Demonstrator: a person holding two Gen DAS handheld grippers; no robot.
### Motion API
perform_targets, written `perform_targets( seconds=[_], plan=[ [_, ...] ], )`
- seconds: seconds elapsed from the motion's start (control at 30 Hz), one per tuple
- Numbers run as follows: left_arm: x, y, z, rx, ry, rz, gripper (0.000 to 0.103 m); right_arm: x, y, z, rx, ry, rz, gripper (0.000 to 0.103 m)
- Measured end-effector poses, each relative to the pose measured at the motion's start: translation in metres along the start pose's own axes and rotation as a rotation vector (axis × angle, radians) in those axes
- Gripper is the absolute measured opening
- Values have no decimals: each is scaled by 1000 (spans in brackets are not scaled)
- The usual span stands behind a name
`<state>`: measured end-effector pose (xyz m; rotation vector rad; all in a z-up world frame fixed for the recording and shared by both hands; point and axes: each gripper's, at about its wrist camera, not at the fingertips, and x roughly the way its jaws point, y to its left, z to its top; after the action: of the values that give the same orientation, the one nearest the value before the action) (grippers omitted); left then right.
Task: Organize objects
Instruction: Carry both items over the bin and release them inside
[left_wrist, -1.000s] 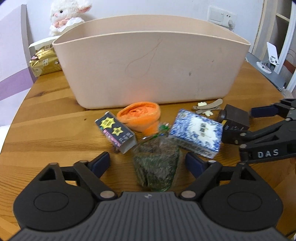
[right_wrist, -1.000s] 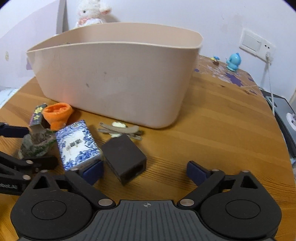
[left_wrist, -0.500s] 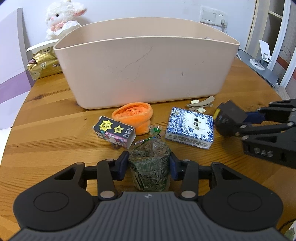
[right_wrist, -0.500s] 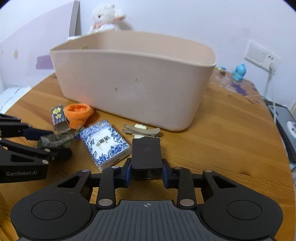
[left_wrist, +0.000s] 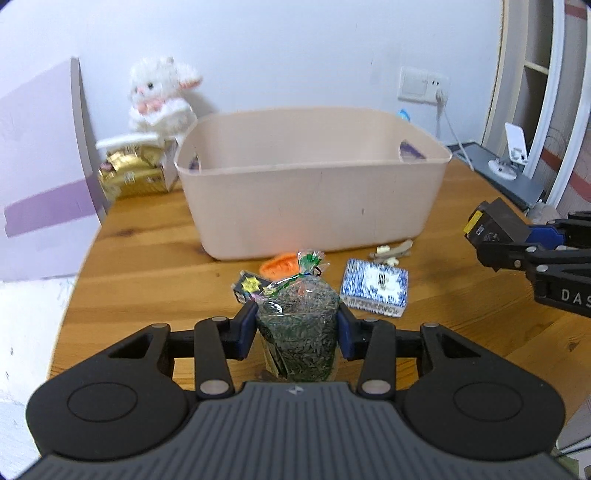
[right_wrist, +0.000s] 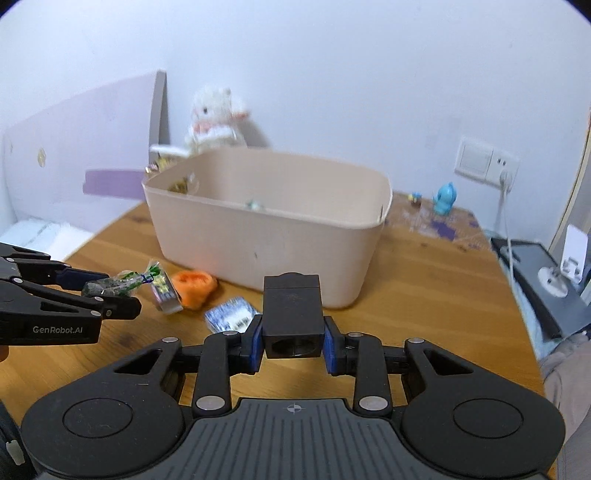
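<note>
The left gripper (left_wrist: 297, 329) pinched a green packet (left_wrist: 299, 332) above the table (left_wrist: 147, 258); the right gripper (right_wrist: 292, 341) clamped a black box (right_wrist: 291, 317). Both hung near the beige bin (left_wrist: 314, 206), with a blue-patterned pack (left_wrist: 375, 291) lying between them.

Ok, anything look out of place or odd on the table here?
Mostly not. Small beige scraps lie loose by the bin, and the orange item looks crumpled. Both grippers hold their items squarely.
</note>
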<state>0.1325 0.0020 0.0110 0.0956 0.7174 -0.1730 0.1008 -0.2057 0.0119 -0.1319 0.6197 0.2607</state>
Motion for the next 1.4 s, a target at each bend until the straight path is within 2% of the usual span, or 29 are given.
perform_targets(
  seconds=[0.3,0.47,0.63,0.83,0.97,1.13,1.3,1.33,1.37,1.4],
  plan=[
    [-24,14,35,1,-97,26,46,-19,-7,37,23,-121,-26,29],
    [-16,23,66,0,-149,58,46,-5,-11,64,36,-157,-34,29],
    [8,28,96,5,-165,79,46,24,-20,85,53,-164,-34,29],
    [55,31,120,6,-132,95,46,65,-32,100,78,-139,-30,29],
    [88,29,127,20,-85,101,46,97,-32,105,88,-87,-22,29],
    [121,26,122,22,-21,127,46,135,-31,101,95,-7,-21,29],
    [138,26,116,10,22,116,49,152,-33,87,131,45,-19,29],
    [139,26,116,9,24,112,49,152,-34,85,139,43,-19,30],
    [139,26,117,11,28,105,52,150,-34,85,142,33,-24,37],
    [137,27,117,10,28,97,54,147,-35,84,146,21,-20,39]
  ],
)
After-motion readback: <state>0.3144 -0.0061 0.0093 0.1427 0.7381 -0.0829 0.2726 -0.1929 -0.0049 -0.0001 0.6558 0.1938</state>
